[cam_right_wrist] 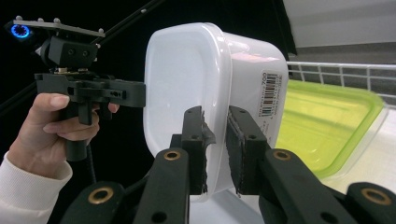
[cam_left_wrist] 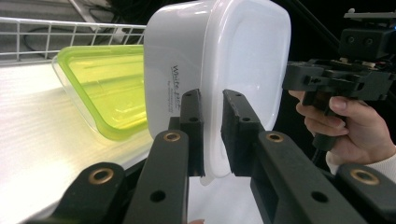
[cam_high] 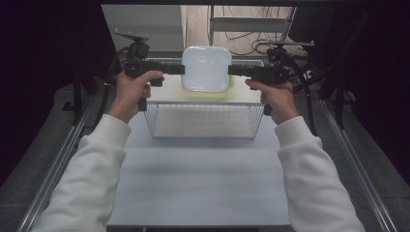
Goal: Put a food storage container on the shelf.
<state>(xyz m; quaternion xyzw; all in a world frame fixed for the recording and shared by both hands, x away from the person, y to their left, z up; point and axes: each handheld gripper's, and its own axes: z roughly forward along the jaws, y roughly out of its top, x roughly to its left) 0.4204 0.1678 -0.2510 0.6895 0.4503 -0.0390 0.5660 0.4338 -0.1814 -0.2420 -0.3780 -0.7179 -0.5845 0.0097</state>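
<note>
A white lidded plastic box (cam_high: 206, 68) is held in the air over the far part of the wire basket (cam_high: 203, 121). My left gripper (cam_high: 180, 69) is shut on the box's left rim, and my right gripper (cam_high: 232, 70) is shut on its right rim. In the left gripper view the box (cam_left_wrist: 219, 60) stands on edge with its rim pinched between my jaws, left gripper (cam_left_wrist: 212, 135). The right gripper view shows the same box (cam_right_wrist: 210, 79) clamped at the rim, right gripper (cam_right_wrist: 215, 149). A green-lidded clear container (cam_left_wrist: 105, 88) (cam_right_wrist: 322, 126) lies just behind the box.
The white wire basket stands at the middle of the white table (cam_high: 203, 183). Its far rim (cam_left_wrist: 70, 28) runs behind the green container. Metal rails (cam_high: 58, 164) edge the table on both sides. Cables lie on the floor beyond (cam_high: 251, 43).
</note>
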